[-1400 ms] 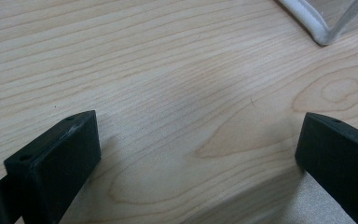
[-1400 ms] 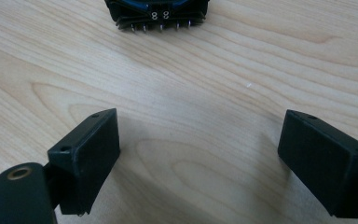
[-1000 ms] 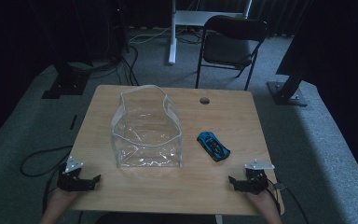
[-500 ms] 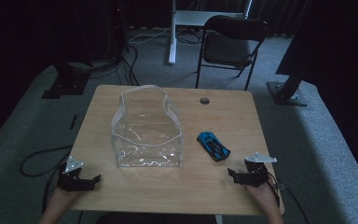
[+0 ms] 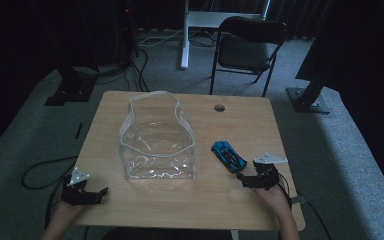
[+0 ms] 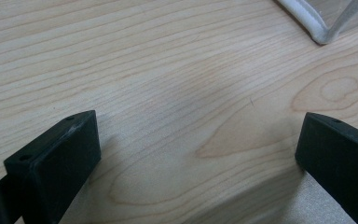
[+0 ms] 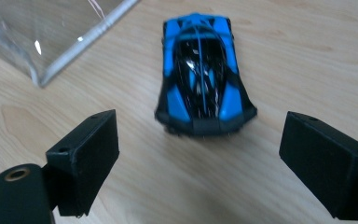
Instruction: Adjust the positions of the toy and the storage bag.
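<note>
Item: blue toy car [image 7: 204, 77], on the surface [image 5: 230, 205] just right of the clear plastic bag [image 5: 157, 137]. My right hand-held gripper [image 7: 198, 154], jaws spread, lines up behind it; approach step. Next, I judge: advance, straddle, clamp. Left hand-held gripper [image 6: 200, 154] released, idle.

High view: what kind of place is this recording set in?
Probably a lab or studio recording space: a lone wooden table on grey carpet, a folding chair, floor cables, and black stand bases.
</note>
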Tool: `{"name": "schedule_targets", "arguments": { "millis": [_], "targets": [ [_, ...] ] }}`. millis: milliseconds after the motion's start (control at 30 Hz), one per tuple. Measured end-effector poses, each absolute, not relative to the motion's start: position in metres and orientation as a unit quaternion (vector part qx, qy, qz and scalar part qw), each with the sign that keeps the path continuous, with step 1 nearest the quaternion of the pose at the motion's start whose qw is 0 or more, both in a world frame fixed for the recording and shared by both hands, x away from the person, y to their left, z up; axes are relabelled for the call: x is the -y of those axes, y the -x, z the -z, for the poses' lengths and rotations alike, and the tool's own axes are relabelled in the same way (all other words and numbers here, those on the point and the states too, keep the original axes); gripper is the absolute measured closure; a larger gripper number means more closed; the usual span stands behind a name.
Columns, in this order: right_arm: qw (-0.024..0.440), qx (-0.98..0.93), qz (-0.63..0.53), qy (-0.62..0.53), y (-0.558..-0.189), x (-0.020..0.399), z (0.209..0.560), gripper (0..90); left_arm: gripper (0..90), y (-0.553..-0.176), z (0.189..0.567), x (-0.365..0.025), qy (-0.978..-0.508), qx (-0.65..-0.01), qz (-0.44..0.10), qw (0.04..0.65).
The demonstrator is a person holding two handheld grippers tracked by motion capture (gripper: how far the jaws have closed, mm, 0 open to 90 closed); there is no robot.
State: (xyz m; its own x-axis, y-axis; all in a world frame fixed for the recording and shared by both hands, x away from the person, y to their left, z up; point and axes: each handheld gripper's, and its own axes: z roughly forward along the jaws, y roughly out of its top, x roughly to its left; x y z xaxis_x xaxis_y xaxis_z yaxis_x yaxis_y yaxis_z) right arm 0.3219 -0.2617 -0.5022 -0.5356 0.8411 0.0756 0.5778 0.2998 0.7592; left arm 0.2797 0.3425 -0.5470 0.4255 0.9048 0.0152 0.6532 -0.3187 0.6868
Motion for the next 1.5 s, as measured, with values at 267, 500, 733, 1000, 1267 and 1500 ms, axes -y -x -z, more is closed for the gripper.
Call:
{"name": "schedule_targets", "arguments": {
  "millis": [267,500,733,1000,1267,1500],
  "targets": [
    [0.167,-0.788,-0.388,-0.447,-0.34,0.252,0.501,11.0,0.4,-0.28,0.547,-0.343,-0.786,-0.495,-0.204,0.309],
    [0.159,-0.794,-0.381,-0.446,-0.36,0.243,0.505,11.1,0.4,-0.28,0.547,-0.343,-0.786,-0.495,-0.204,0.309],
    [0.158,-0.801,-0.366,-0.446,-0.376,0.237,0.508,11.0,0.4,-0.28,0.547,-0.343,-0.786,-0.495,-0.204,0.309],
    [0.148,-0.81,-0.353,-0.444,-0.395,0.228,0.514,11.0,0.4,-0.28,0.547,-0.343,-0.786,-0.495,-0.204,0.309],
    [0.144,-0.821,-0.331,-0.442,-0.408,0.22,0.522,11.1,0.4,-0.28,0.547,-0.343,-0.786,-0.495,-0.204,0.309],
    [0.131,-0.831,-0.311,-0.442,-0.418,0.215,0.529,12.4,0.4,-0.28,0.547,-0.343,-0.786,-0.495,-0.204,0.309]
  ]
}}
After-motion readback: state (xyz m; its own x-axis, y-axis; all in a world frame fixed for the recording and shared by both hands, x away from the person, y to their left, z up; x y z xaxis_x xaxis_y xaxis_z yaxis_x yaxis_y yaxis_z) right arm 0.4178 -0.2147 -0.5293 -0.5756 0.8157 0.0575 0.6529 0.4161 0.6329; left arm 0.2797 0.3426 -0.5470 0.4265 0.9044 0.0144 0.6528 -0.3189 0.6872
